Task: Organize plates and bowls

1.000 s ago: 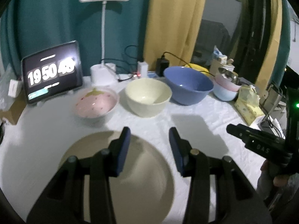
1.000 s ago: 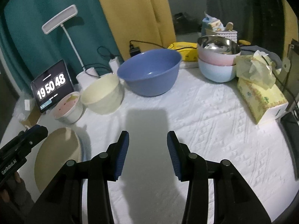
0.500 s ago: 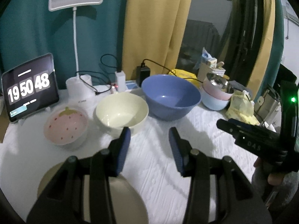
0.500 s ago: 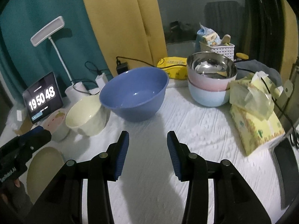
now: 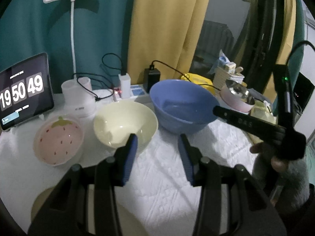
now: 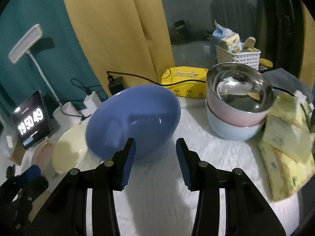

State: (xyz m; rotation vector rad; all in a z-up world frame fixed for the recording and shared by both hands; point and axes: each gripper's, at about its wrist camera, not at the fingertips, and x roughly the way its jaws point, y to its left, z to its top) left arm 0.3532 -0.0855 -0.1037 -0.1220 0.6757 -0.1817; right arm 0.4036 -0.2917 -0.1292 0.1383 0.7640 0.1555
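While the tablet clock (image 5: 23, 92) reads 19 50 49, the left gripper (image 5: 157, 153) stands partly open and empty, its left fingertip before the glossy round cream bowl (image 5: 126, 123). Beyond the right gripper (image 6: 155, 155), likewise apart and empty, sits the smooth deep blue bowl (image 6: 133, 120). Bare quilted white cloth (image 6: 226, 157) lies past its right finger, bounded by the stacked steel-lined pastel bowls (image 6: 238, 110).

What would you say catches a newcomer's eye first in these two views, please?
Probably the big blue bowl mid-table, just ahead of the open, empty right gripper. Left of it sit a cream bowl and a strawberry-patterned pink bowl; at far left, a tablet clock glows.
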